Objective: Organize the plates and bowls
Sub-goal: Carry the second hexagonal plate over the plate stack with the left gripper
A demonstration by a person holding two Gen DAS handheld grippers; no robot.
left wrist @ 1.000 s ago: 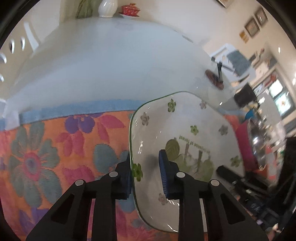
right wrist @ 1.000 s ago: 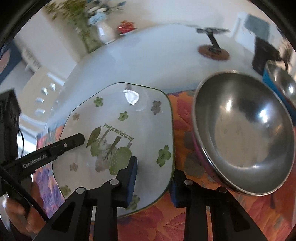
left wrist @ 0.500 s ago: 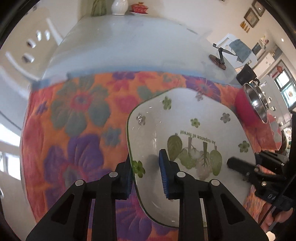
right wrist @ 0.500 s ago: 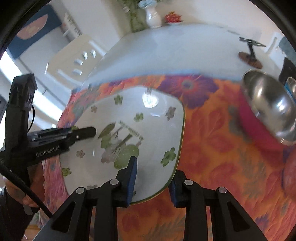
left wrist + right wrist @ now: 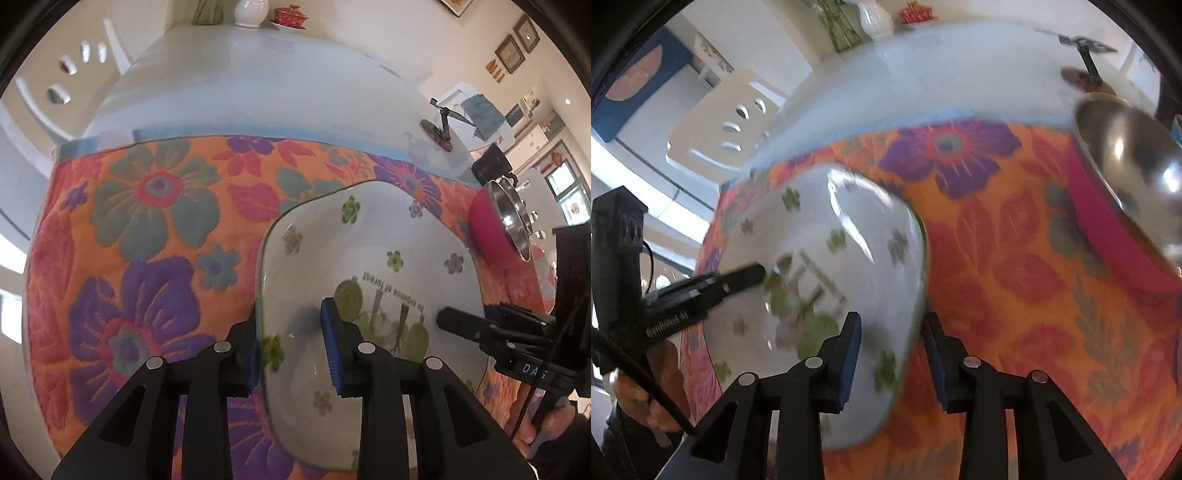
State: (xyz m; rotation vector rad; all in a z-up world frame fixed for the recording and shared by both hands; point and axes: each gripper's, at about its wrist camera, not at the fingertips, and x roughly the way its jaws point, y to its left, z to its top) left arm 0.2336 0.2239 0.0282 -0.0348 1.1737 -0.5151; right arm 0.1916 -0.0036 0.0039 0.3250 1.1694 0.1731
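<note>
Both grippers' jaws have just been opening. The left gripper (image 5: 291,347) straddles the plate's (image 5: 369,236) rim loosely; the right gripper (image 5: 890,354) does too, pads off it.

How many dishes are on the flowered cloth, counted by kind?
White square ceramic plate with green flowers: 1
Steel bowl with pink outside: 1
Total: 2
A blue rim shows at the right edge of the right wrist view, too cut off to count.
</note>
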